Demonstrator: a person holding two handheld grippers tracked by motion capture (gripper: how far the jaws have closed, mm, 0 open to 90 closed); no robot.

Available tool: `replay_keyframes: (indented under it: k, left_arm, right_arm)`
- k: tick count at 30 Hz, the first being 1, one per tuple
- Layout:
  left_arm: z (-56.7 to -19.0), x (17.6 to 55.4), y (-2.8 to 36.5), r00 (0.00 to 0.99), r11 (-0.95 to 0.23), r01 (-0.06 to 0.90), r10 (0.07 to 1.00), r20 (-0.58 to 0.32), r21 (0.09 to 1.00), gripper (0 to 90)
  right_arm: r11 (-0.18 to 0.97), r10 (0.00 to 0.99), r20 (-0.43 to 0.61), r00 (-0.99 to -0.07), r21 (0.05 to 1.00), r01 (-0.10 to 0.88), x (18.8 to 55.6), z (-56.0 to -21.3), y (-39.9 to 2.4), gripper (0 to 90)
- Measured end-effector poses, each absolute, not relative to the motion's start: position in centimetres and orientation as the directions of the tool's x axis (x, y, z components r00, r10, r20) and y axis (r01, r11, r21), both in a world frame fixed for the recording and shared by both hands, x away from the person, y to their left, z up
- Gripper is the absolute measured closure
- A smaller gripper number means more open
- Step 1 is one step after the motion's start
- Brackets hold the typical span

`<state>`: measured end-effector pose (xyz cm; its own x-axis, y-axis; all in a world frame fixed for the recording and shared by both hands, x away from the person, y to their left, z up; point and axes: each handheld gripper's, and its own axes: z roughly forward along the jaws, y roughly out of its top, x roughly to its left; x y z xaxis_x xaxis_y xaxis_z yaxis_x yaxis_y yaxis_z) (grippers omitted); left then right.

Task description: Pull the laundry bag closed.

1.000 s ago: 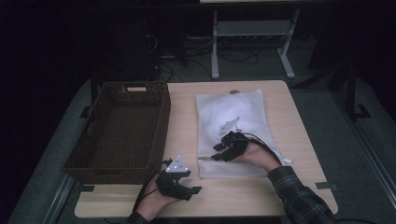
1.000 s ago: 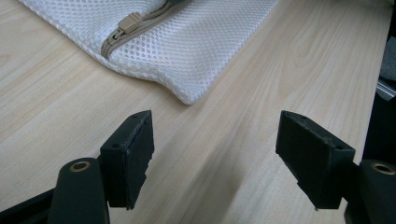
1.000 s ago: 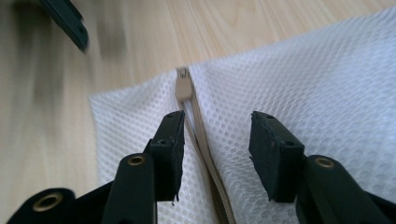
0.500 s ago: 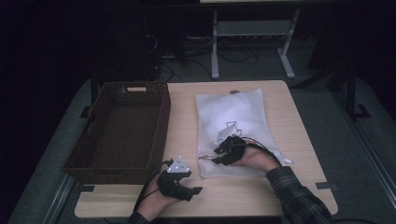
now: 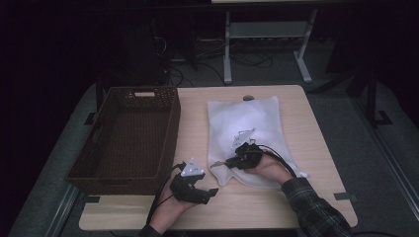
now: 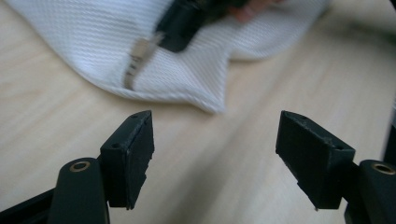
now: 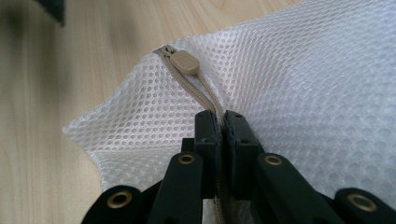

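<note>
Pale wood forms the table (image 5: 296, 123), and everything on it is placed here relative to the white mesh bag (image 5: 247, 123), which lies flat at the table's centre-right. Left of the bag, near it but apart, sits a dark wicker basket (image 5: 128, 138). At the bag's near-left corner the right gripper (image 5: 232, 162) rests on the mesh; its 2 jaws have just been closing and now pinch the beige zipper tape (image 7: 208, 100) between them, a little behind the zipper pull (image 7: 186, 63), which sits at the corner's edge. Short of that same corner, over bare wood, the left gripper (image 5: 210, 191) hovers with its jaws spread wide, nothing between them.
</note>
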<state>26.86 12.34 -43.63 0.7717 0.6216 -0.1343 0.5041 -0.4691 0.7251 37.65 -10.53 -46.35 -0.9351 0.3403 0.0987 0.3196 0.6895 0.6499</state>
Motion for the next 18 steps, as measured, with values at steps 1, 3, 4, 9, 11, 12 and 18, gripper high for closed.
replay_keyframes:
  k: [1,3,4,9,11,12,18]
  left_arm:
    - [-43.5,27.2,12.2,0.766,-0.466,0.505,0.630,-0.128,0.726,27.4]
    - [-43.3,27.5,12.0,0.756,-0.457,0.509,0.642,-0.125,0.730,27.3]
    - [-43.2,28.2,11.7,0.739,-0.444,0.518,0.663,-0.121,0.731,27.3]
    - [-43.8,30.3,10.9,0.721,-0.443,0.540,0.682,-0.122,0.715,27.8]
    - [-44.0,30.7,10.7,0.719,-0.444,0.546,0.684,-0.125,0.710,28.6]
    - [-44.4,31.4,10.5,0.714,-0.445,0.556,0.688,-0.130,0.703,28.7]
    - [-44.9,32.7,10.6,0.708,-0.432,0.567,0.691,-0.147,0.702,33.2]
  right_arm:
    - [0.685,0.341,0.101,-0.935,0.654,0.321,37.6,-46.3,-10.6,84.2]
    - [0.681,0.337,0.102,-0.936,0.660,0.317,37.6,-46.1,-10.7,84.2]
    - [0.677,0.338,0.104,-0.935,0.664,0.319,37.6,-46.0,-10.8,84.2]
    - [0.651,0.339,0.106,-0.935,0.691,0.314,37.6,-45.5,-11.4,84.1]
    - [0.646,0.340,0.104,-0.935,0.697,0.313,37.6,-45.4,-11.4,84.1]
    - [0.639,0.341,0.106,-0.934,0.702,0.313,37.6,-45.3,-11.5,84.1]
    - [0.620,0.346,0.117,-0.931,0.716,0.321,37.6,-45.1,-11.9,84.0]
